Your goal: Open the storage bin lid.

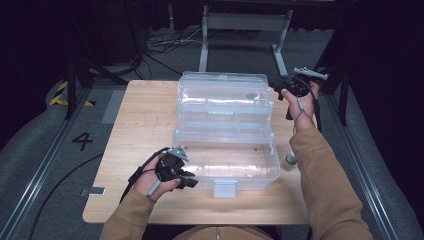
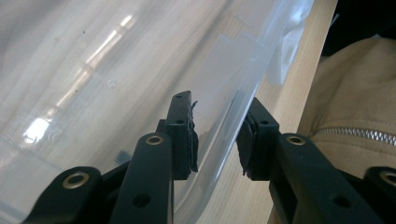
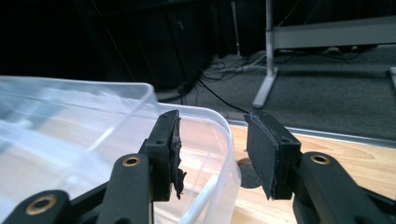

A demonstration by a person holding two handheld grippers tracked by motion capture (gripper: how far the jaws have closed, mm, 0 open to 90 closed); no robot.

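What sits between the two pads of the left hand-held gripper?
The near wall of the clear plastic box runs between the pads of the left hand-held gripper. The left gripper view shows this; whether the pads press on it I cannot tell.

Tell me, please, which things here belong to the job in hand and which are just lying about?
Job in hand:
- clear plastic box
- its open lid
- left gripper, astride the box's front wall
- right gripper, open at the lid's edge

Lying about:
- small object on the table
- floor cables
- metal stand
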